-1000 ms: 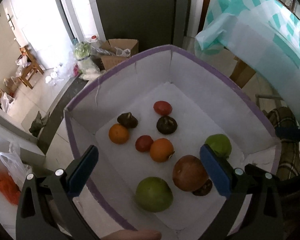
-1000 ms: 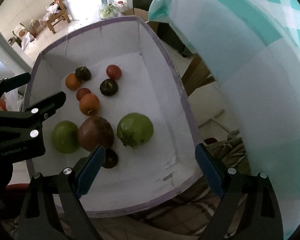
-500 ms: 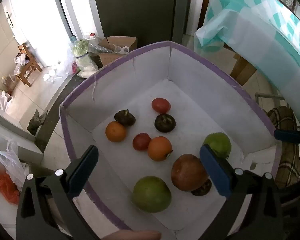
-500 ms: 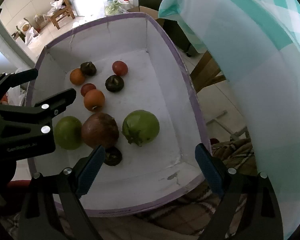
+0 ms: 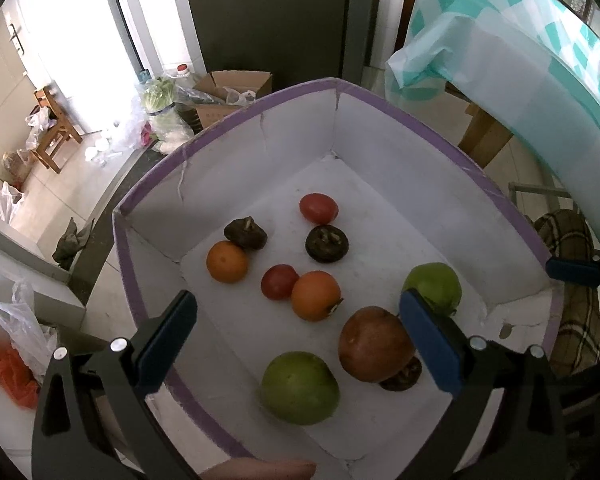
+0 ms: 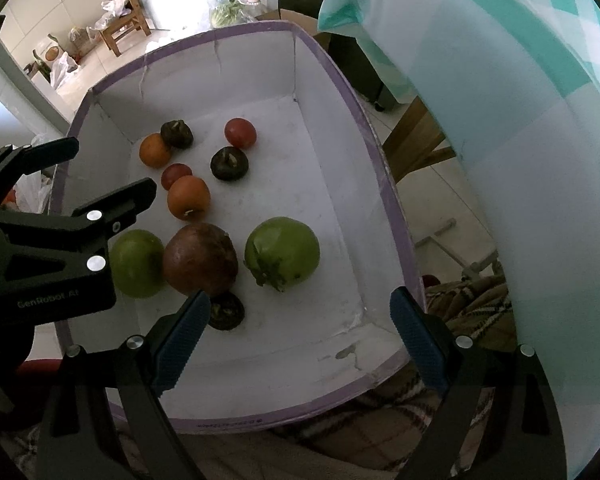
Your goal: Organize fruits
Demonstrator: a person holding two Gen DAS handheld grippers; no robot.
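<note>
A white box with a purple rim holds several fruits: two green ones, a brown-red one, two oranges, two red tomatoes and three dark fruits, one near the middle. My left gripper hovers open and empty above the box's near side. My right gripper is open and empty above the box's near right corner. The left gripper's black body shows in the right wrist view.
A table with a teal-and-white cloth overhangs the box's right side. A plaid cloth lies under the box. Cardboard boxes and bags sit on the floor beyond, with a wooden stool at far left.
Both grippers have drawn back and up a little, so the box sits lower and more central in each view. The fruits have not moved. Both stay open.
</note>
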